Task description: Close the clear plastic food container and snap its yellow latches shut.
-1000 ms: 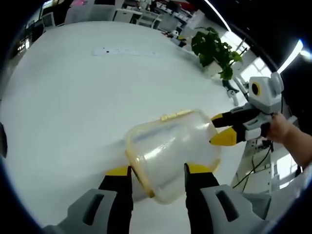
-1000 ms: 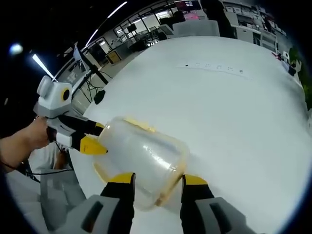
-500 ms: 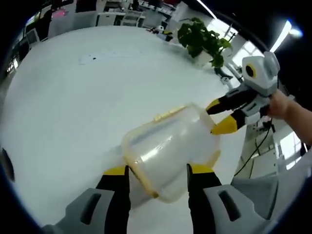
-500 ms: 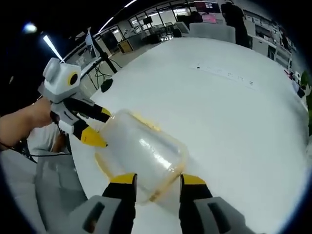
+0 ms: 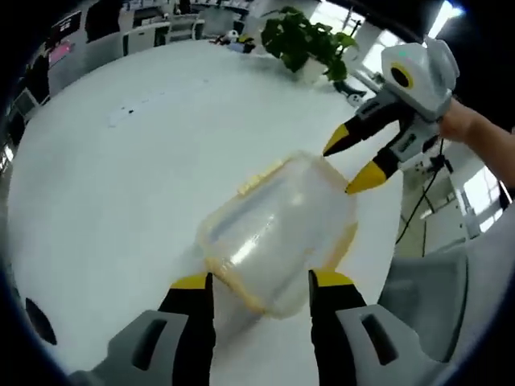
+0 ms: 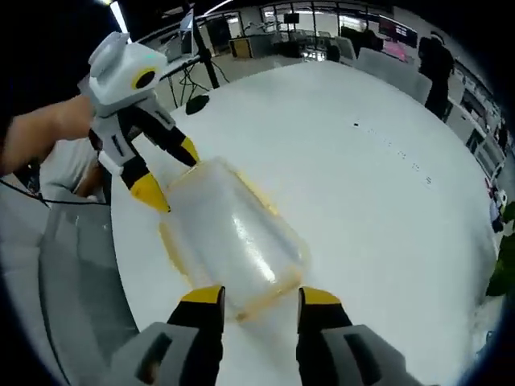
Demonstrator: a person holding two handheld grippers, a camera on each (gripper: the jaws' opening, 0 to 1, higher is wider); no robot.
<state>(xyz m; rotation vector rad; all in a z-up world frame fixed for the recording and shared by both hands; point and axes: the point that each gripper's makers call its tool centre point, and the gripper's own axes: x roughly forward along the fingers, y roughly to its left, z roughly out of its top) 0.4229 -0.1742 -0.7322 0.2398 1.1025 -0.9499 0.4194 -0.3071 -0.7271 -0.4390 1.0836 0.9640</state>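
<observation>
The clear plastic container (image 5: 273,229) with a yellow rim has its lid on and lies over the white table (image 5: 113,185). A yellow latch (image 5: 261,178) shows on its long side. My left gripper (image 5: 261,281) is shut on the container's near end, one jaw on each side. My right gripper (image 5: 348,165) meets the far end from the upper right, with a hand behind it. In the right gripper view the container (image 6: 233,237) sits between my right gripper's (image 6: 261,296) jaws, and the left gripper (image 6: 169,171) clasps the opposite end.
A potted plant (image 5: 302,40) stands at the table's far edge. A row of small marks (image 5: 153,100) crosses the tabletop. A grey sleeve (image 6: 76,265) lies beside the table edge. Desks and chairs (image 6: 378,56) fill the room beyond.
Both cameras have swung round with the hands. The container has turned from tilted to flatter, lid side up, staying between both pairs of jaws.
</observation>
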